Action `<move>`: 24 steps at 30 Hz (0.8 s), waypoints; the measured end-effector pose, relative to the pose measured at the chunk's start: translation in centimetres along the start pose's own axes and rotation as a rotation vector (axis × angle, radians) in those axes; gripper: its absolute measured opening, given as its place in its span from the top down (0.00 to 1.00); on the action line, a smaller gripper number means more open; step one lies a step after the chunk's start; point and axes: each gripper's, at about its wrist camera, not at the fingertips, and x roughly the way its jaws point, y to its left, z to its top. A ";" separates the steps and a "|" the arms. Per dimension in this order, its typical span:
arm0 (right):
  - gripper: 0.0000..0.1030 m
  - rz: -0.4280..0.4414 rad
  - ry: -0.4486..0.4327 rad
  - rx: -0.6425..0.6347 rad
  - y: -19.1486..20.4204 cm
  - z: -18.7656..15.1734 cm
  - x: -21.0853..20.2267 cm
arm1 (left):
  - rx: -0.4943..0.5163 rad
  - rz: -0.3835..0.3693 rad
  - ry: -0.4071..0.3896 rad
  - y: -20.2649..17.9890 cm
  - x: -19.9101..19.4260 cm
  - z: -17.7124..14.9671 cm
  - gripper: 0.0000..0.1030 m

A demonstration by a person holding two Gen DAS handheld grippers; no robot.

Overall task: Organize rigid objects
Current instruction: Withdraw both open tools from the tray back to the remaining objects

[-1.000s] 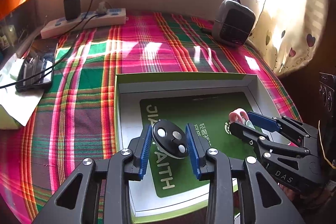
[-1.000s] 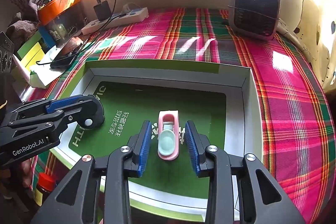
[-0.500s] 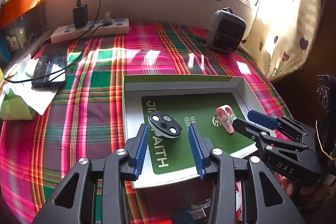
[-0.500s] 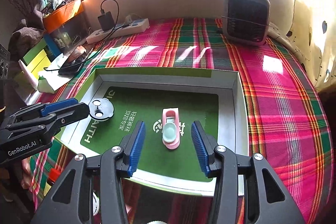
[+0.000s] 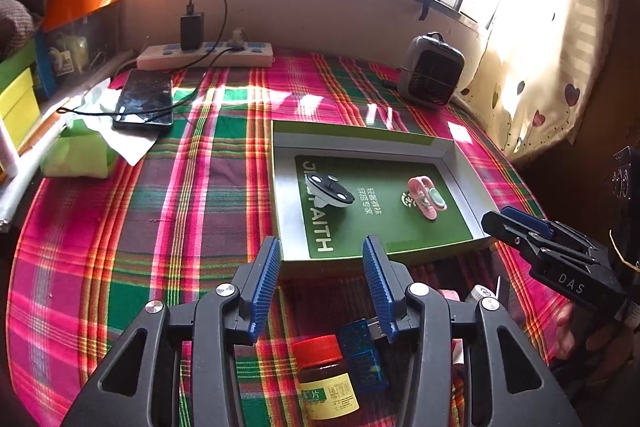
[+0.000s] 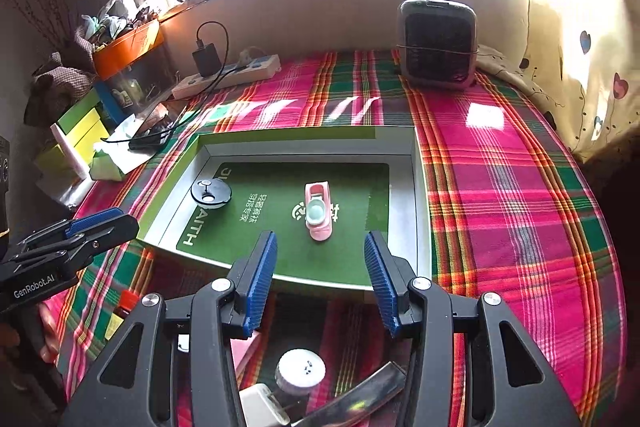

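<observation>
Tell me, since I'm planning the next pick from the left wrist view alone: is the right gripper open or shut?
Observer: Open. In the right wrist view the right gripper has its blue pads wide apart, with nothing between them.
Operator: What is it aimed at?
Observer: The pink toy toilet lies straight ahead of the gap, inside the green tray, clear of both pads.
Operator: Anything below that gripper?
Observer: A shiny metal strip lies on the plaid cloth under it, outside the tray.
</observation>
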 end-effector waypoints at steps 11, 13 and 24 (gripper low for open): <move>0.49 -0.067 0.001 0.069 -2.3 -3.5 -2.6 | -0.058 0.013 -0.009 1.4 -1.8 -3.4 0.58; 0.48 -0.082 0.015 0.084 -2.7 -4.3 -2.7 | -0.067 0.007 -0.003 1.5 -1.9 -4.0 0.56; 0.43 -0.096 0.084 0.115 -2.9 -6.9 -1.9 | -0.079 -0.013 0.016 1.4 -2.3 -6.0 0.54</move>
